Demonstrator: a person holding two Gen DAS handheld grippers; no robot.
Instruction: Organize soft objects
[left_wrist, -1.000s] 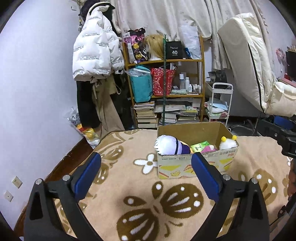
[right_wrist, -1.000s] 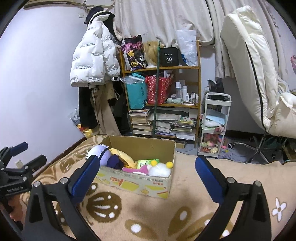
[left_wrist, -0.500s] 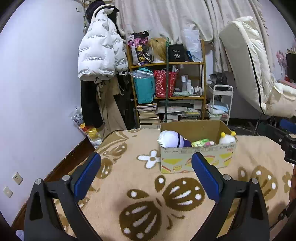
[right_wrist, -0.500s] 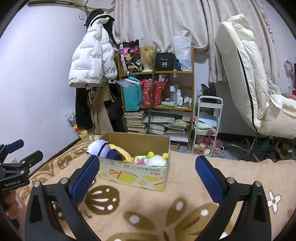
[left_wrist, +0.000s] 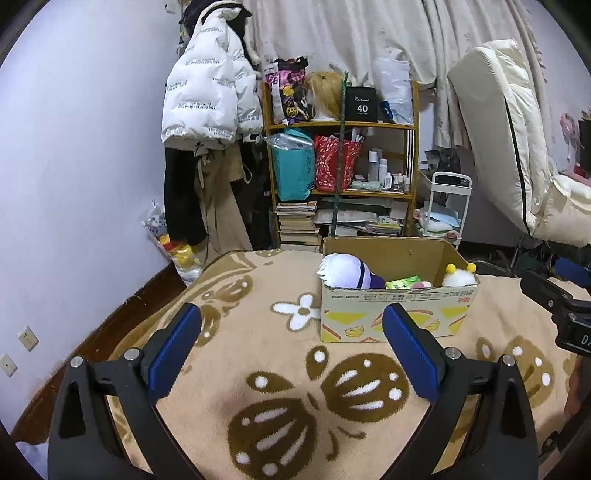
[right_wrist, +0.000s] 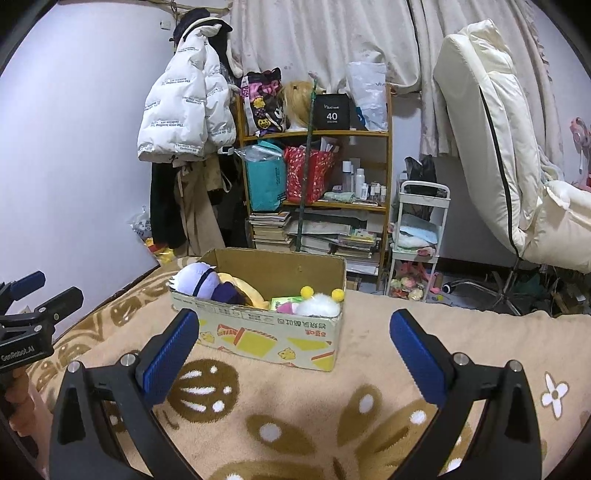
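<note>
A cardboard box sits on the beige patterned blanket. Inside it lie a white and purple plush, a white plush with yellow balls, a green packet and a yellow plush. My left gripper hangs open in front of the box, nothing between its blue pads. My right gripper is open too, back from the box's front wall. Each gripper shows at the edge of the other's view.
A wooden shelf with bags, books and bottles stands behind the bed. A white jacket hangs at the left. A small white cart and a folded mattress stand at the right. The bed's left edge drops to the floor.
Both grippers have drawn back from the box, which now looks smaller and farther. Both stay open and hold nothing.
</note>
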